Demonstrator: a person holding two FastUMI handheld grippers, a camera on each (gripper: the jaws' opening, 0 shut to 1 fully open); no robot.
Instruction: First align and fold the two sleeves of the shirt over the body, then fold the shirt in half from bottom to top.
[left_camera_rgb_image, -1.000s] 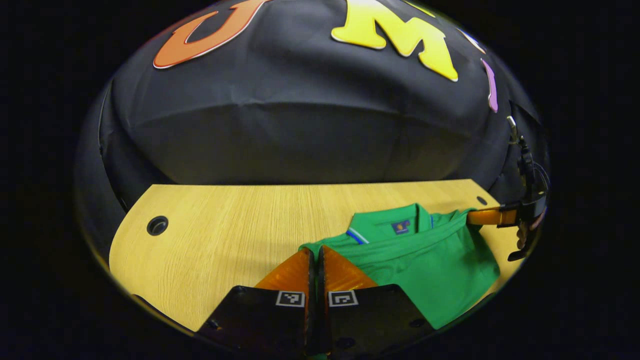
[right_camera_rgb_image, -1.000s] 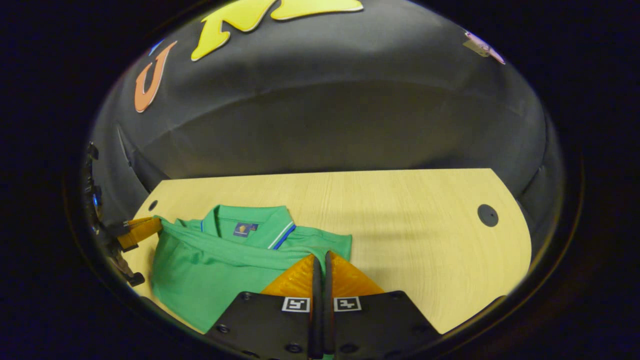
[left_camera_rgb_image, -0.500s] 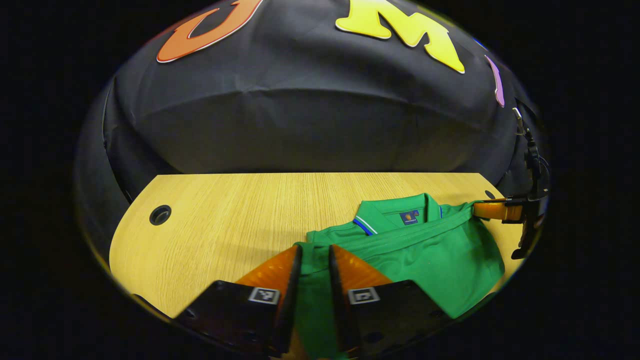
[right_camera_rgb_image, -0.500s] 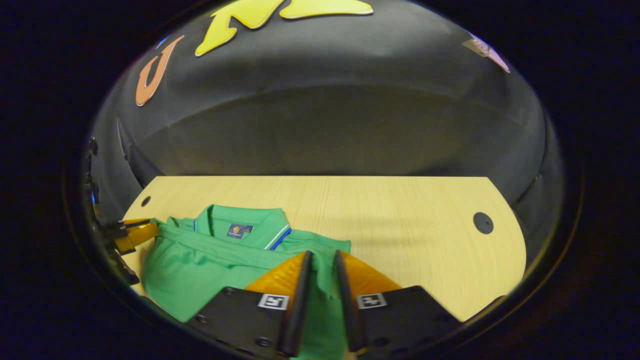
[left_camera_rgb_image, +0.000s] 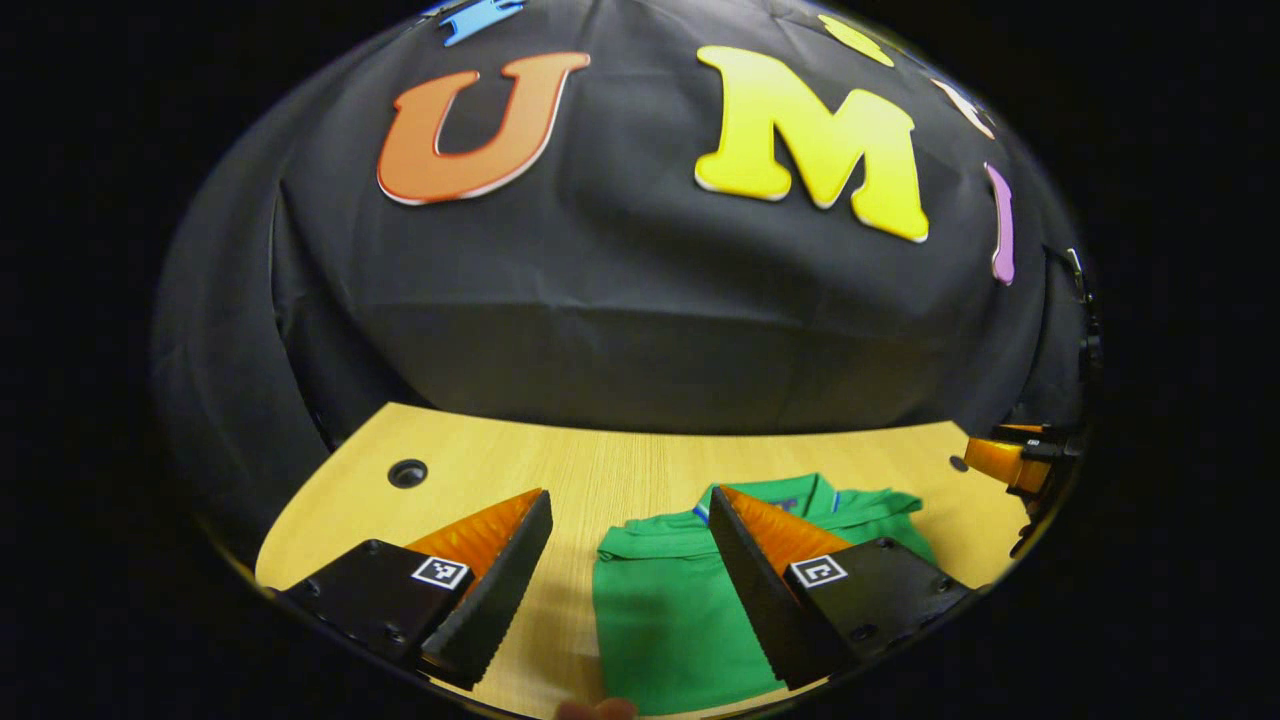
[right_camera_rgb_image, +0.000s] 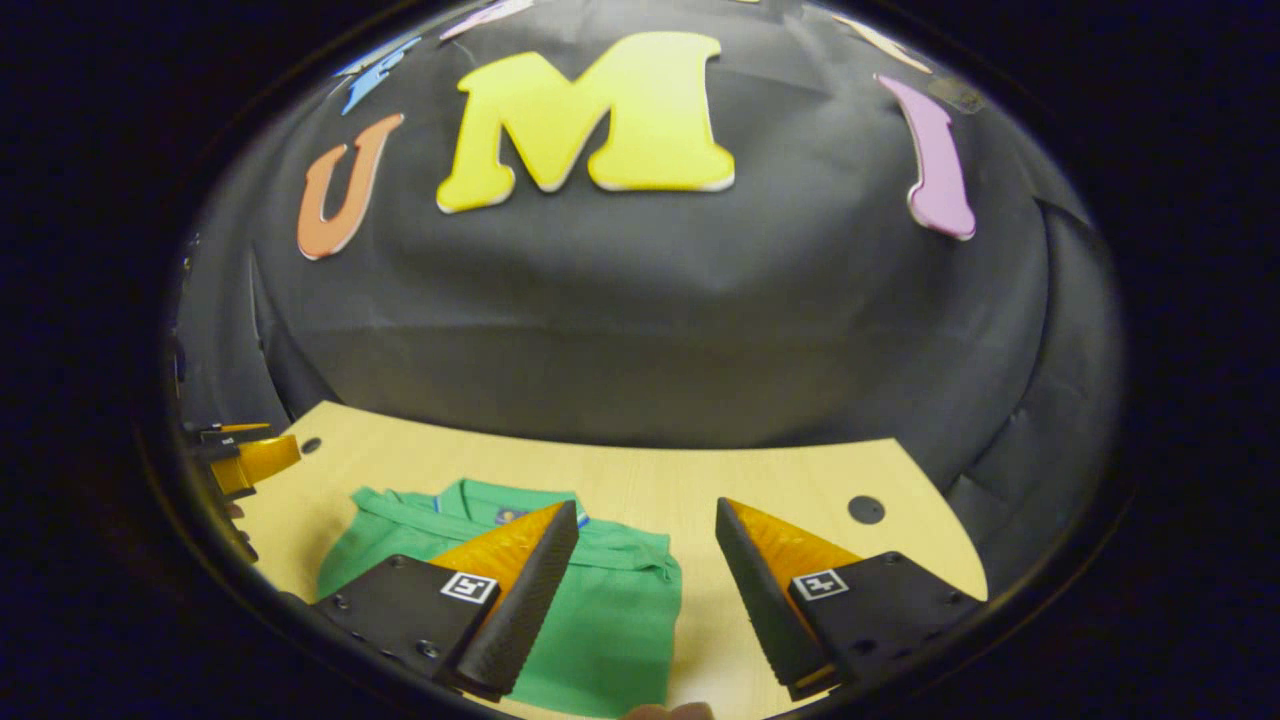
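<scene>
- The folded green polo shirt (left_camera_rgb_image: 670, 610) lay flat on the wooden counter (left_camera_rgb_image: 620, 470), collar toward the booth's wall, with bare counter on its far side and to both sides.
- The left gripper (left_camera_rgb_image: 628, 520) hung above the shirt's left edge, fingers spread wide and holding nothing.
- The right gripper (right_camera_rgb_image: 645, 530) hung above the shirt's right edge, fingers likewise wide apart.

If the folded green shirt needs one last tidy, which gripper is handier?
Probably the left gripper: the folded green polo shirt lies partly between its open fingers. In the right gripper view, the right gripper frames mostly bare wooden table. The difference is small.
</scene>
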